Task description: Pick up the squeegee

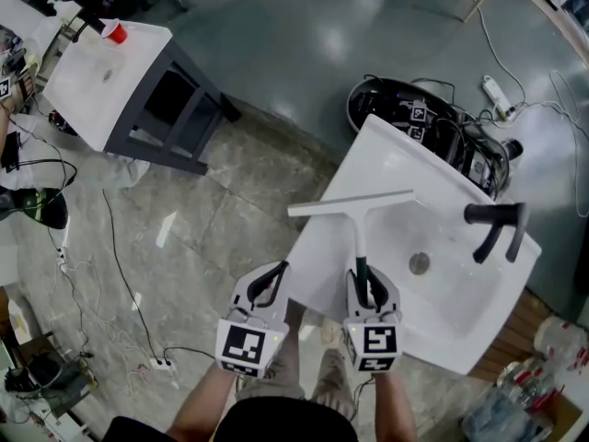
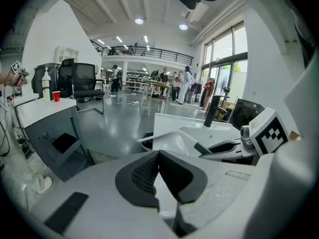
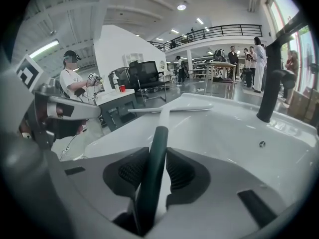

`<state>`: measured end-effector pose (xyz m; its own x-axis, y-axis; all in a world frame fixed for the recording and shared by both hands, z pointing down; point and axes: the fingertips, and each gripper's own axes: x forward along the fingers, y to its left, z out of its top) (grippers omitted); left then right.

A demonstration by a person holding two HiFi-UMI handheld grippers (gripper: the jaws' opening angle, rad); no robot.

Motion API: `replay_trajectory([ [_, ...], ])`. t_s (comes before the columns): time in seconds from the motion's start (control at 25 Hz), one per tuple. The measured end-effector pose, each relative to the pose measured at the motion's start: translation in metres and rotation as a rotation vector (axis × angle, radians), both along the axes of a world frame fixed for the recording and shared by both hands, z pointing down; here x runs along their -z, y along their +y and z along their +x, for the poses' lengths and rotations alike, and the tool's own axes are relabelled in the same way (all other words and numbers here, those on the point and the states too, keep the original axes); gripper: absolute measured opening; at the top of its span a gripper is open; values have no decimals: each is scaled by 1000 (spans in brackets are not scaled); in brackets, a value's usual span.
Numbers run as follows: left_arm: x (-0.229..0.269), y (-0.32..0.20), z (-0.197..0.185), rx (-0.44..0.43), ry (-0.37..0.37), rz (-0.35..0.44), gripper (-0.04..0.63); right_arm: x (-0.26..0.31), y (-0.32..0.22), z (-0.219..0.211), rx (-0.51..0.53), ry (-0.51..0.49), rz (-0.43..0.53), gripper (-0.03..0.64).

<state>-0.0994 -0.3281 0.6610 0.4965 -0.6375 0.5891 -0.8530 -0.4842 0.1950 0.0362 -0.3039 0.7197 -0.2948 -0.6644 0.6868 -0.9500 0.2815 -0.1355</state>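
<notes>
My right gripper point(image 3: 155, 158) clamps the dark green handle point(image 3: 149, 183) of the white plastic squeegee point(image 1: 357, 233) lying mid-frame on the white sink point(image 1: 460, 316); its shaft points up-frame, blade crosswise. Left gripper point(image 2: 158, 156): jaws closed, empty.

Squeegee point(image 1: 361, 212): white T-shaped body, dark green handle; lies on left part of white sink point(image 1: 460, 320), blade at far end, handle near, clamped in right gripper point(image 1: 367, 282)
</notes>
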Motion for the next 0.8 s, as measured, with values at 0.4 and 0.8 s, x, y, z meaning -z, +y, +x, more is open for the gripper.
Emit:
replay_trajectory([
  [0.4,2,-3,-3,2,7,3,2,2,-8,2,-20,-13,34,94],
  [0.8,18,-3,-6,12,9,33,2,5,-15,7,-45,-11,30,89],
])
